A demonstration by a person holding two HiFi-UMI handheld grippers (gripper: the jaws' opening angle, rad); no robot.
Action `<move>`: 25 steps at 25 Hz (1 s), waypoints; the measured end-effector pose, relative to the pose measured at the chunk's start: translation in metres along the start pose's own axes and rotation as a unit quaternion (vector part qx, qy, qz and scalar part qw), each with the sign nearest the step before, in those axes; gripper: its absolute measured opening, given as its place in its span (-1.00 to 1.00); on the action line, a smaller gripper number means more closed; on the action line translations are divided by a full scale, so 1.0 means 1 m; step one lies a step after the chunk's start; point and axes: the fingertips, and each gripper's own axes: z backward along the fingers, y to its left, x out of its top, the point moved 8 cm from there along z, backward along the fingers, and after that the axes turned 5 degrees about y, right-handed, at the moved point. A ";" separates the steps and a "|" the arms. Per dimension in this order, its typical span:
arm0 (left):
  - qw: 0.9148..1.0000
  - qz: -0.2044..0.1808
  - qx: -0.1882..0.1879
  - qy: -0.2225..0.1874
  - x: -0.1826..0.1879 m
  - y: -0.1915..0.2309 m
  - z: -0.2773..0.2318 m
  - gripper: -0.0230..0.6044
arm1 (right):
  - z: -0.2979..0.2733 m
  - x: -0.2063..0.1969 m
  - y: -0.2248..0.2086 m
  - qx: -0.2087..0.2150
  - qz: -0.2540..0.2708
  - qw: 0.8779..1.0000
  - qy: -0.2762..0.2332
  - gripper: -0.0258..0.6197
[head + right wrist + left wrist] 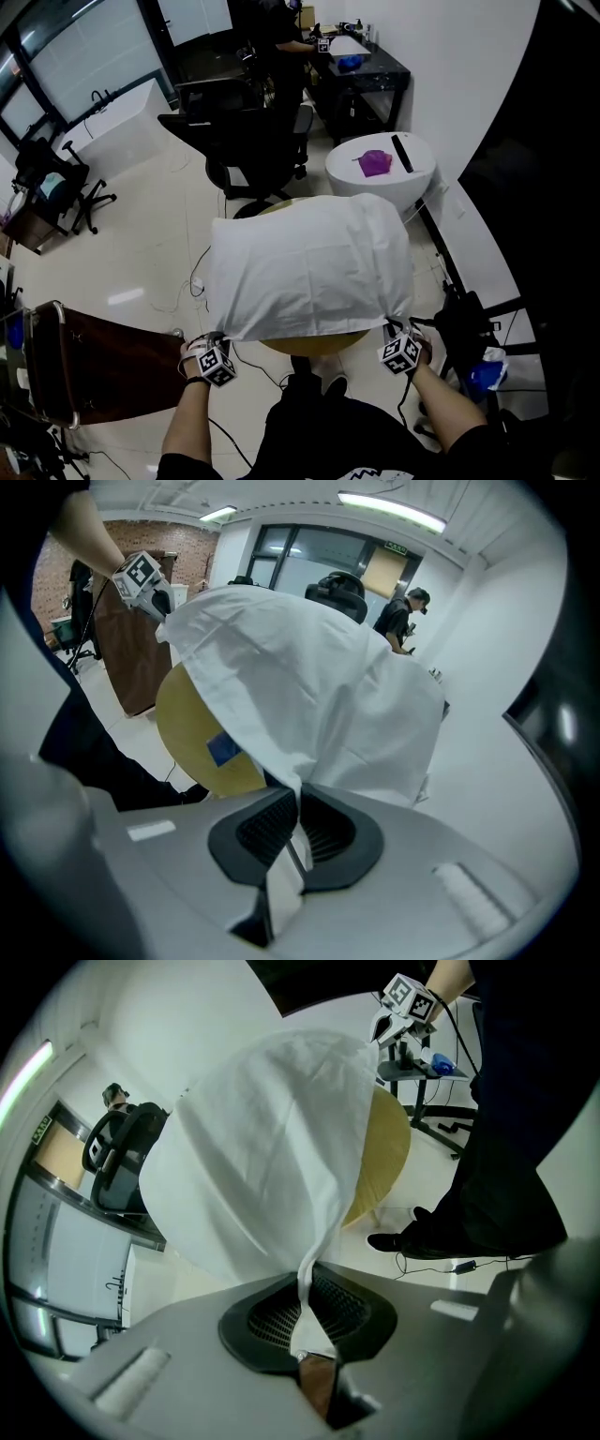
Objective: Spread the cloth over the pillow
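Note:
A white cloth hangs draped over a bulky shape on a round yellow top. The pillow itself is hidden under the cloth. My left gripper is shut on the cloth's near left corner, and my right gripper is shut on the near right corner. In the left gripper view the cloth narrows into a strip pinched between the pads of that gripper, with the yellow top behind it. In the right gripper view the cloth runs down into the closed jaws of the right gripper, beside the yellow top.
A black office chair stands just beyond the yellow top. A white round table holding a purple item is at the back right. A dark wooden cabinet is at my left and a black stand at my right. A person stands at the far desk.

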 end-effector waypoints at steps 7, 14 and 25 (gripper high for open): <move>0.999 0.013 -0.040 -0.020 0.003 0.011 0.007 -0.81 | -0.003 0.005 -0.005 0.002 -0.020 1.000 0.003 -0.83; 0.996 0.016 -0.077 -0.042 -0.003 0.015 0.027 -0.33 | 0.017 0.013 -0.008 0.006 -0.043 0.999 -0.031 -0.56; 0.995 -0.022 -0.090 -0.030 -0.008 0.064 0.095 -0.28 | 0.062 0.003 -0.021 0.008 -0.082 0.994 -0.071 -0.53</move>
